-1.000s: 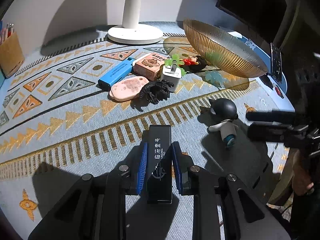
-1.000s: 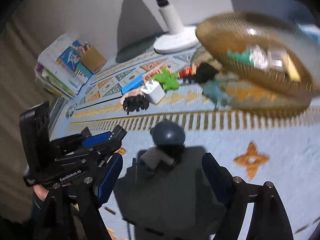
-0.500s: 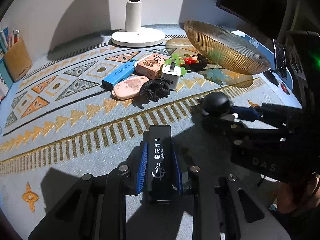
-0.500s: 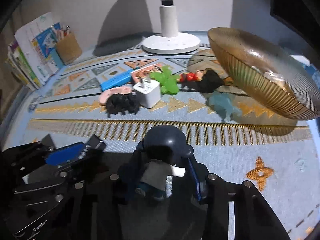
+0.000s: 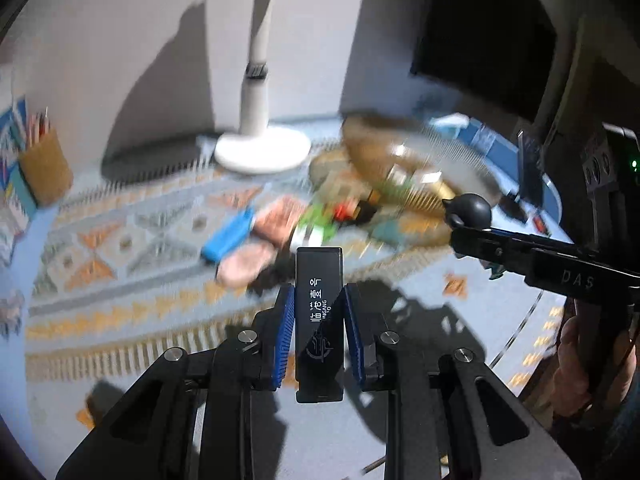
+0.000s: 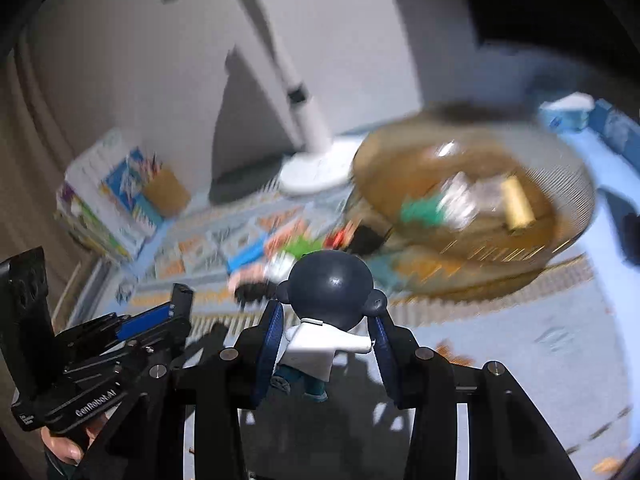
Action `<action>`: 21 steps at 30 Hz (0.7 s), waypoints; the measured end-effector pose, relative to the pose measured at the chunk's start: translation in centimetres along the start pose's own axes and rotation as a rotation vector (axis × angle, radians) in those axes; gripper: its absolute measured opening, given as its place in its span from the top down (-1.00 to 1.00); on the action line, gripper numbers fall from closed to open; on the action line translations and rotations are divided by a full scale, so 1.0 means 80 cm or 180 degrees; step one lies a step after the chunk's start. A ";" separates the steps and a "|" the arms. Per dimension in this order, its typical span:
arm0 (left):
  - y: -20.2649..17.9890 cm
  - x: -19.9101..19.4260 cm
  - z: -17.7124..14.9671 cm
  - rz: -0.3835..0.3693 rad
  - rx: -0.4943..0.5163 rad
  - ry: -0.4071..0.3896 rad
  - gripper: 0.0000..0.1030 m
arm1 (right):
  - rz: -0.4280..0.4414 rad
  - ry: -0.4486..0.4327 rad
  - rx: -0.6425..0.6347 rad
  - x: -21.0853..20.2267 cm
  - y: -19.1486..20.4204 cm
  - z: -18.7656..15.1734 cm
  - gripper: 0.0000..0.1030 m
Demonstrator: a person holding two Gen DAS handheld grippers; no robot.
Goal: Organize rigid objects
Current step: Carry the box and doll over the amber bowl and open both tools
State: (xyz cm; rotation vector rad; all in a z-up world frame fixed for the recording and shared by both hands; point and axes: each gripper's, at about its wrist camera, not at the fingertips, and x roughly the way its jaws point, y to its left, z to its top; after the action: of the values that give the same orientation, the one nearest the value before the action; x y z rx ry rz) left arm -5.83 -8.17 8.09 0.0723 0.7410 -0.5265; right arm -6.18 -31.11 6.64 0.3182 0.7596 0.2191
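Nearest the lens, the left gripper (image 5: 319, 312) is clenched on a black rectangular block (image 5: 319, 320), printed with white characters and Latin letters too small to read, and has been lifted off the patterned mat (image 5: 132, 332); the right gripper (image 6: 326, 344), wide open a second ago, is now clamped on a dark-headed figurine (image 6: 328, 312) and likewise raised. Both pieces can therefore be judged picked and ready to be carried to the amber bowl (image 6: 560, 248) beyond, where a few items already lie. "GenRobot.AI" and "DAS" are legible on the gripper bodies, while the remaining loose objects near the bowl are blurred.
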 end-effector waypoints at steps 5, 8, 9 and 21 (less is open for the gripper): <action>-0.037 -0.024 0.069 -0.0143 0.0151 -0.0357 0.59 | -0.0236 -0.0500 0.0120 -0.072 -0.039 0.048 0.17; -0.059 -0.032 0.118 -0.0266 0.0184 -0.0540 0.59 | -0.0468 -0.0800 0.0189 -0.112 -0.065 0.082 0.17; -0.067 -0.031 0.134 -0.0330 0.0200 -0.0583 0.59 | -0.0517 -0.0859 0.0209 -0.119 -0.072 0.091 0.17; -0.122 0.150 0.160 -0.0624 0.0128 0.0120 0.59 | -0.0839 -0.0431 0.0566 -0.049 -0.166 0.109 0.17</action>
State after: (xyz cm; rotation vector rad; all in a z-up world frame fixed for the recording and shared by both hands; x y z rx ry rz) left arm 4.81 -24.98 10.81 0.0471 0.7787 -0.7287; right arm -1.74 -46.44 10.28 0.3931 0.6801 -0.1185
